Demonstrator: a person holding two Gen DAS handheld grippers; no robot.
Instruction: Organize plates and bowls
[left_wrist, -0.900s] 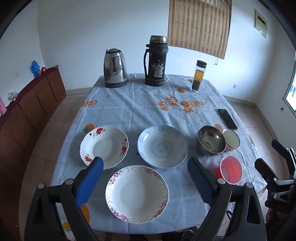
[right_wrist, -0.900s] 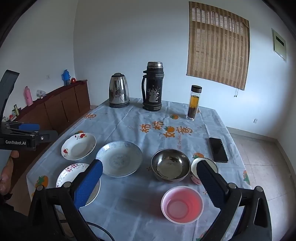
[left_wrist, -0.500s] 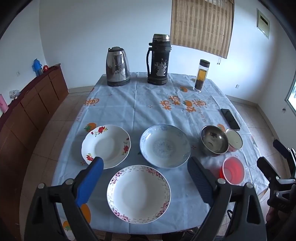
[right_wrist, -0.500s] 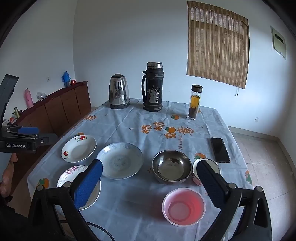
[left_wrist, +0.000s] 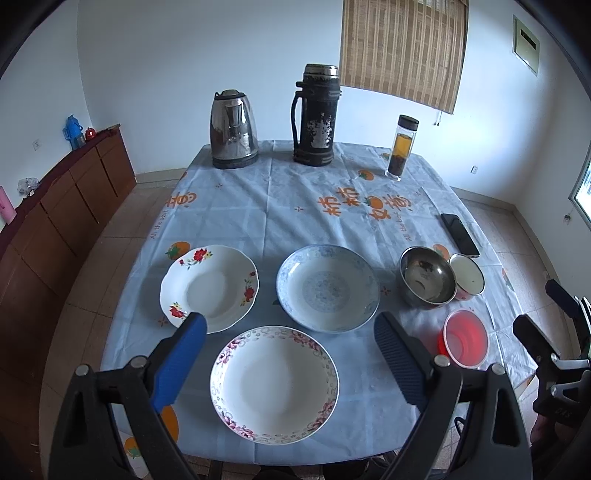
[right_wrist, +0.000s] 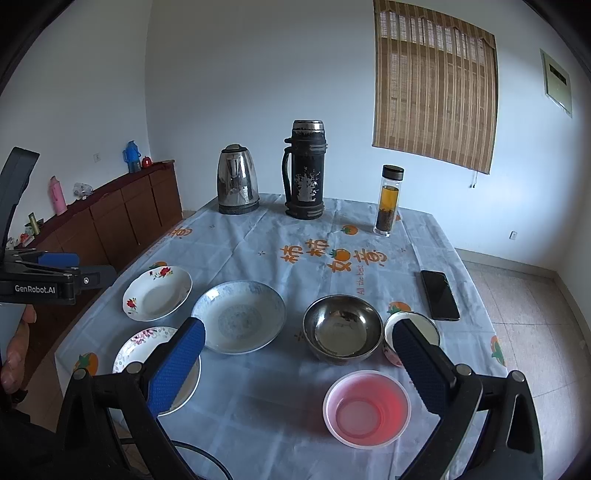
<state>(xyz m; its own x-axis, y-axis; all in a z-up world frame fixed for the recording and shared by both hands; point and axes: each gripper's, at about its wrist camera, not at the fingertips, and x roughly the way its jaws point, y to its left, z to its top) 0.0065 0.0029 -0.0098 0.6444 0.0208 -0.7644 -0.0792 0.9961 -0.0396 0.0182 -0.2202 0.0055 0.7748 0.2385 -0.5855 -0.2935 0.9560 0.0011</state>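
My left claw (left_wrist: 288, 354) hangs above the near edge of the table (left_wrist: 280, 206), its jaws spread as wide as they go, nothing between them and nothing touched. Seen between the blue fingers (left_wrist: 181, 360), down on the cloth, lies the pink-rimmed plate (left_wrist: 274, 384), closest to the near edge. Just beyond it, toward the near left corner, sits the red-flowered plate (left_wrist: 209, 287); beside that, near the middle, the pale blue plate (left_wrist: 328, 288), whose rim comes very close to the pink-rimmed one.

My right claw (right_wrist: 297, 363) is just as wide and just as empty (both held off the table, tilted down at it). Between its fingers, by the near edge, rests the pink plastic bowl (right_wrist: 366, 409). Past that stands the steel bowl (right_wrist: 342, 328), and hard against its right side a small white bowl (right_wrist: 412, 334), partly hidden behind my right finger; I cannot tell whether the two touch.

Further out, along the right edge, a black phone (right_wrist: 439, 294) lies flat. At the far edge stand a steel kettle (right_wrist: 237, 184), a tall dark flask (right_wrist: 305, 170) and a glass tea bottle (right_wrist: 388, 200), all upright and well apart from the plates and bowls.
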